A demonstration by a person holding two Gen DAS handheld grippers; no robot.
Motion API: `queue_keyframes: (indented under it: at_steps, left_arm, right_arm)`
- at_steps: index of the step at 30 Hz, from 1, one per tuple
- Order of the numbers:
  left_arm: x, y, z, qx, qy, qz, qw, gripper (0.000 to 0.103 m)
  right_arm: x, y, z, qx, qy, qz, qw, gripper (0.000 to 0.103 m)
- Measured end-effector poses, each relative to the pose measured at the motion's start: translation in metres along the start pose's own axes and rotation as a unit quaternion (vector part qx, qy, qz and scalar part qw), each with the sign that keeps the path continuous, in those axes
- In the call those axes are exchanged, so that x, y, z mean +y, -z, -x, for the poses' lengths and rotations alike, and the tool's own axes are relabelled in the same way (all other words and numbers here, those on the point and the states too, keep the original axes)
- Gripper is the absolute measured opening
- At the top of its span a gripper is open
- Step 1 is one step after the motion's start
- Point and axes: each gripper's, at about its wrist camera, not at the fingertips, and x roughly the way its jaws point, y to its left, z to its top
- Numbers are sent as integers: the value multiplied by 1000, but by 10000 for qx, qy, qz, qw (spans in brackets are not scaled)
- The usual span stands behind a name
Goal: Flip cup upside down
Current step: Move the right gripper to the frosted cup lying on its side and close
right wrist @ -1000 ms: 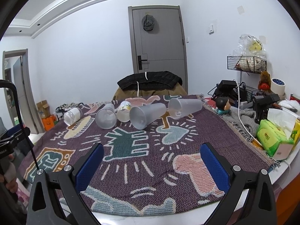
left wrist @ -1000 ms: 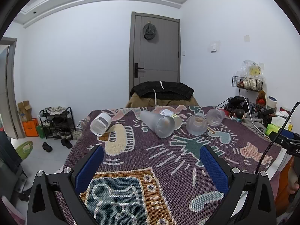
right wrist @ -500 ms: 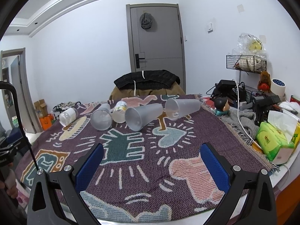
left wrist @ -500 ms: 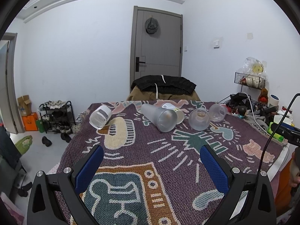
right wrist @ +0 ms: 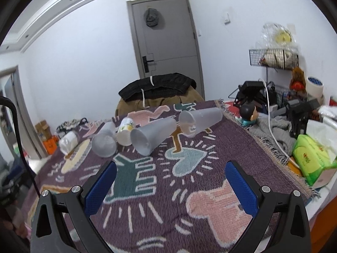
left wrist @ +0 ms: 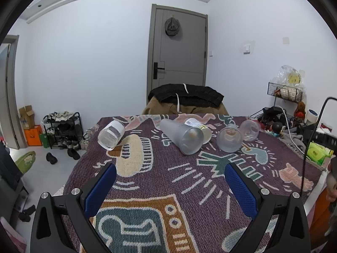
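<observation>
Several plastic cups lie on their sides in a row across the far part of the patterned blanket (left wrist: 168,181). In the left wrist view I see a clear cup with a white label (left wrist: 111,134), a tall frosted cup (left wrist: 181,136), a small labelled cup (left wrist: 200,127) and two clear cups (left wrist: 229,140) (left wrist: 249,129). In the right wrist view the nearest are two frosted cups (right wrist: 152,136) (right wrist: 200,119). My left gripper (left wrist: 170,186) and right gripper (right wrist: 170,186) are both open and empty, above the blanket, short of the cups.
A chair with a dark jacket (left wrist: 185,98) stands behind the table. Cables, a figurine (right wrist: 248,113), a grey cloth and a green tissue pack (right wrist: 313,162) crowd the table's right side. A shoe rack (left wrist: 63,130) stands on the floor at left.
Both grippers have risen and tilted down toward the blanket. The right gripper has also moved closer to the frosted cups and rolled slightly. The cups have not moved.
</observation>
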Motion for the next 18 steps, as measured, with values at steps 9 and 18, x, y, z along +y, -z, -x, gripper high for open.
queue_keyframes:
  at_steps: [9,18]
  left_arm:
    - [2,-11,-29,186,-43,137,9997,103]
    - [0,-32,-59,341,-155,158,9992,103]
  right_arm:
    - [-34,-33,-47,180,76,-887,9959,103]
    - [-66,-60,-105,675,-100,-1849,9804,103]
